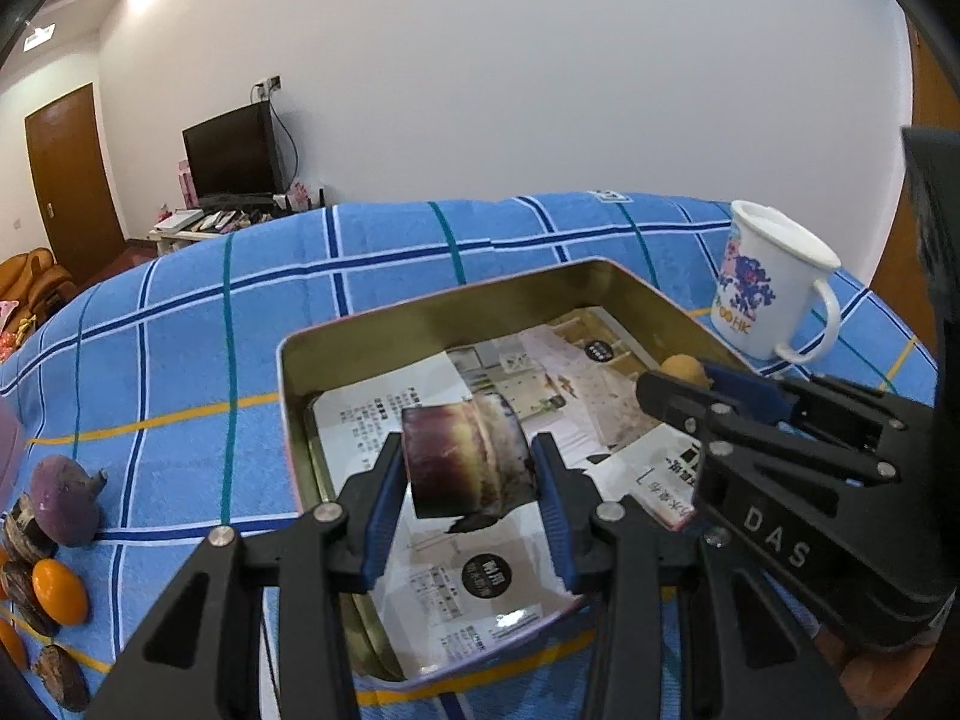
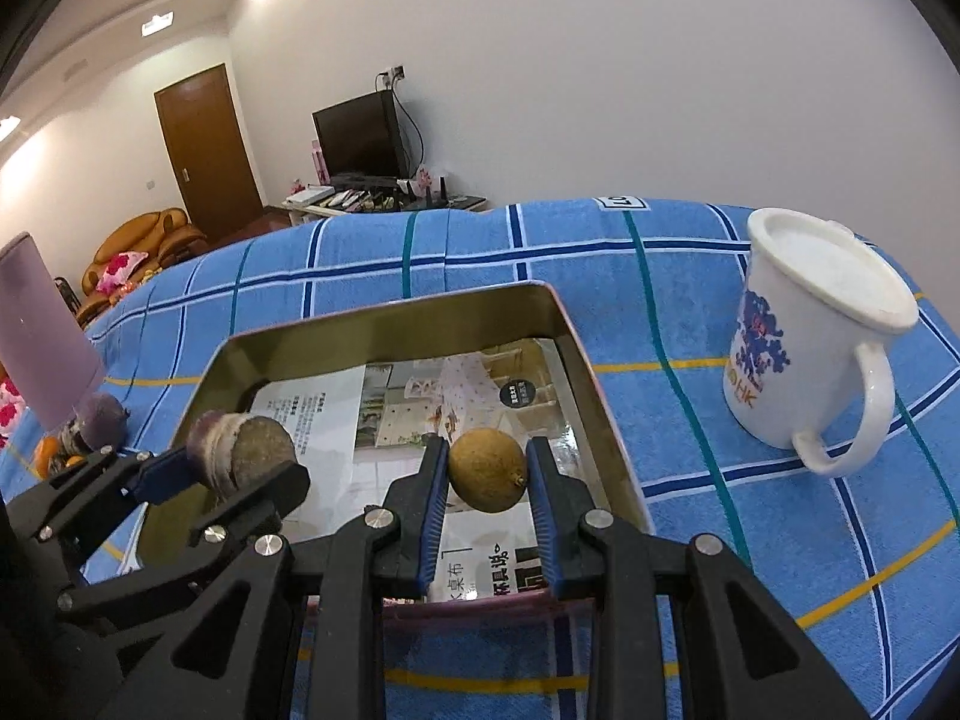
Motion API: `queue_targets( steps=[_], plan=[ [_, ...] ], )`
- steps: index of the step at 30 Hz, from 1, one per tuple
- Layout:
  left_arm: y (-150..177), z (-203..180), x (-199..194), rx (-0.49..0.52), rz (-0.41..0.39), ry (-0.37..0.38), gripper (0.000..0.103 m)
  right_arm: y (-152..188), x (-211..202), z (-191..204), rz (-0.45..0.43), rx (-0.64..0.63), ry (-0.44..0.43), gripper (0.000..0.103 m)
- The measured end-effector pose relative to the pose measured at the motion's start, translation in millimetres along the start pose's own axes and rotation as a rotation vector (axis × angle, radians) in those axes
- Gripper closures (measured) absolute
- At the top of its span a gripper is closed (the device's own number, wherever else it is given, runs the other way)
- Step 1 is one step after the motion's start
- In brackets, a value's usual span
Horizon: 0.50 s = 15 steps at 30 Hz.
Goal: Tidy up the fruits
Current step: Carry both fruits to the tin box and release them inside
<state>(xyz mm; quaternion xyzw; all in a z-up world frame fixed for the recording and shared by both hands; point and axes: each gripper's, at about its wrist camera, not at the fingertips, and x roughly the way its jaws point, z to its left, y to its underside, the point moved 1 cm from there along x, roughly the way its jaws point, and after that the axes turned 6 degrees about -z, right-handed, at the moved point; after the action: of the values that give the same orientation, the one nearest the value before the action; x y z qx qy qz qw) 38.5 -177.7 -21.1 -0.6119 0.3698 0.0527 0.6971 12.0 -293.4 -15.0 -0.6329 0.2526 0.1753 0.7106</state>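
Fruits are hanging over the tin (image 1: 420,315), one in each gripper: the left gripper (image 1: 471,483) is clamping its fingers on a dark purple, banded chunk (image 1: 468,456), and the right gripper (image 2: 487,483) is clamping on a small, round tan fruit (image 2: 487,471) with a stub at one end, both just above the printed paper (image 1: 480,582) lining the tin on the blue checked cloth (image 1: 210,324). The tan fruit is looking light, firm and apt to roll, so gripping across its widest part suits it; the purple chunk is looking stiff and rough, easiest held across its flat sides. More fruits, including an orange one (image 1: 59,591), are waiting at the near left. The white mug (image 2: 804,360) at the far right is showing "HK"; the right gripper's body is reading "DAS"
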Motion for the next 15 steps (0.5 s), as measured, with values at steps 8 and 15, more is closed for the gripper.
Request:
queue_targets(
  steps=[8,15],
  plan=[
    [0.2,0.8,3.1,0.003,0.015,-0.005,0.059,1.5,-0.4,3.5,-0.002,-0.016,0.006,0.074],
    [-0.4,8.7,-1.7,-0.019,-0.013,-0.047,0.049,-0.3,1.9,2.4,-0.005,0.01,-0.009,0.068]
  ],
)
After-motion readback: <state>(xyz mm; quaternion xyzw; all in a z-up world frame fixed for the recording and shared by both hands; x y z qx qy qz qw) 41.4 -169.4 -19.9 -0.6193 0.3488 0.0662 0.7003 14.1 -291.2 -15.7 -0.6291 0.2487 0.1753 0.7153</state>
